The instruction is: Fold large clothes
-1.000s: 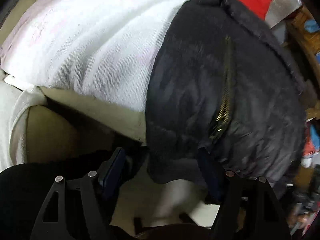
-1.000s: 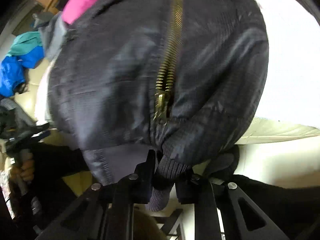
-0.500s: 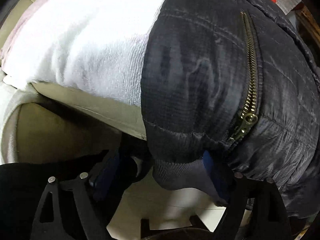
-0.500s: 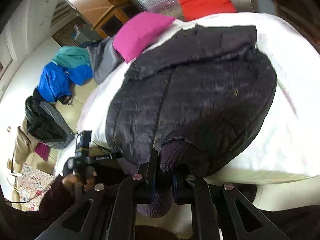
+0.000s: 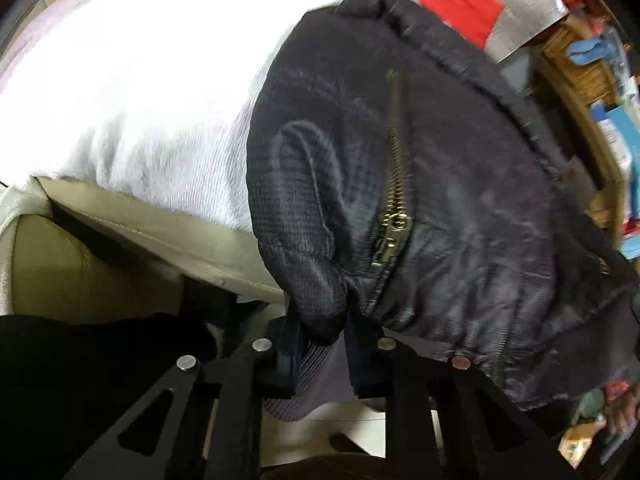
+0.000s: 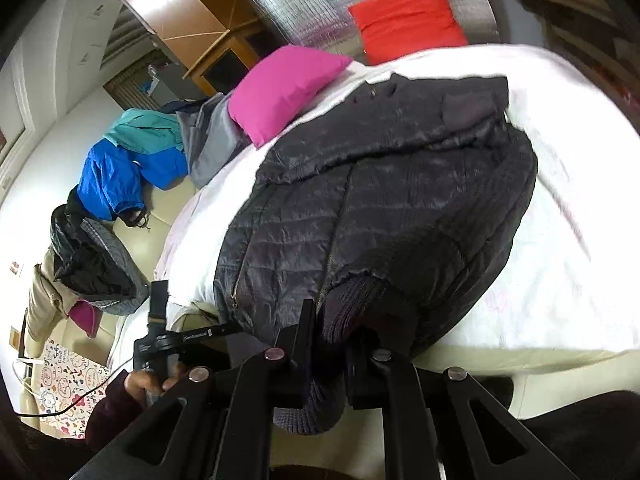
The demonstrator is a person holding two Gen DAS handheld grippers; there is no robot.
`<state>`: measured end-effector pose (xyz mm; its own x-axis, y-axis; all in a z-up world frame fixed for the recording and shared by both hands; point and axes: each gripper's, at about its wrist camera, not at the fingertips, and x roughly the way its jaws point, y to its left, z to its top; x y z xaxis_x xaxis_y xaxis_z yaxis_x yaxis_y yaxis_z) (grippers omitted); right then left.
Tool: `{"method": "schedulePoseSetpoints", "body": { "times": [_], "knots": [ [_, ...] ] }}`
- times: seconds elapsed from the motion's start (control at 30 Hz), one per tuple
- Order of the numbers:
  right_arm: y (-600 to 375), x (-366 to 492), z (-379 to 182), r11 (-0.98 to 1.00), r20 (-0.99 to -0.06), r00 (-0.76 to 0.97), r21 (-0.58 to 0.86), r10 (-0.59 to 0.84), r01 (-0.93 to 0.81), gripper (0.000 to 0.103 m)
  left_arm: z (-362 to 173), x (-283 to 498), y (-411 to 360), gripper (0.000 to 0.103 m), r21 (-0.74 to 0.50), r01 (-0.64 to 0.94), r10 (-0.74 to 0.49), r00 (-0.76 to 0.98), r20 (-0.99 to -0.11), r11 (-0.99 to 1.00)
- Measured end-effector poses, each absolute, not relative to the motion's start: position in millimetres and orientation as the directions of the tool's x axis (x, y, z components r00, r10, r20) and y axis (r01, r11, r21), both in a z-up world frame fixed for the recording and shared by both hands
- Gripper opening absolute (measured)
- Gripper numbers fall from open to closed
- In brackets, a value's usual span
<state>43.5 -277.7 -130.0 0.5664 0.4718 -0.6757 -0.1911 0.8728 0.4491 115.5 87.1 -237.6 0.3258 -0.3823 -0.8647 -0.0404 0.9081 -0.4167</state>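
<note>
At the bottom centre of each wrist view, a gripper is clamped on a ribbed knit cuff of the dark quilted jacket: the left gripper (image 5: 320,344) pinches one cuff (image 5: 308,380), the right gripper (image 6: 330,344) the other cuff (image 6: 320,392). Beyond them the jacket (image 6: 380,208) spreads over the white bed cover (image 6: 560,240), its brass zipper (image 5: 394,184) mid-frame. Farther up lie a pink pillow (image 6: 284,88) and red pillow (image 6: 408,18); a blue jacket (image 6: 120,172) sits at left.
</note>
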Motion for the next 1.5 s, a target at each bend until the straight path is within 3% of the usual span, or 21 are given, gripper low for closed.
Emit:
{"method": "schedulePoseSetpoints", "body": {
  "times": [0.17, 0.5, 0.83, 1.3, 1.43, 1.5],
  "knots": [
    [-276.2, 56.6, -101.9, 0.872, -0.619, 0.628, 0.431, 0.472, -0.231, 0.012, -195.0, 112.3, 110.4, 0.018, -0.533, -0.025, -0.482, 0.393, -0.783, 0.846],
    [-316.6, 124.1, -59.7, 0.833, -0.434, 0.775, 0.514, 0.459, -0.206, 0.012, -98.0, 183.1, 129.7, 0.018, -0.603, 0.088, -0.54, 0.558, -0.63, 0.793],
    [-378.1, 241.5, -66.3, 0.771, -0.282, 0.905, 0.632, 0.318, -0.074, 0.012, -92.4, 322.3, 96.7, 0.018, -0.647, 0.033, -0.503, 0.66, -0.558, 0.762],
    [-441.9, 370.6, -118.2, 0.786, -0.373, 0.921, 0.601, 0.116, 0.145, 0.012, -139.3, 473.6, 47.3, 0.018, -0.623, -0.033, -0.458, 0.649, -0.608, 0.781],
    [-459.2, 383.7, -122.0, 0.74, -0.347, 0.929, 0.657, 0.127, 0.145, 0.013, -146.2, 494.8, 43.5, 0.018, -0.62, -0.039, -0.456, 0.641, -0.617, 0.784],
    [-462.1, 391.2, -124.9, 0.723, -0.402, 0.902, 0.669, 0.157, 0.173, 0.013, -150.9, 499.4, 41.1, 0.018, -0.6, -0.038, -0.444, 0.635, -0.632, 0.799]
  ]
}}
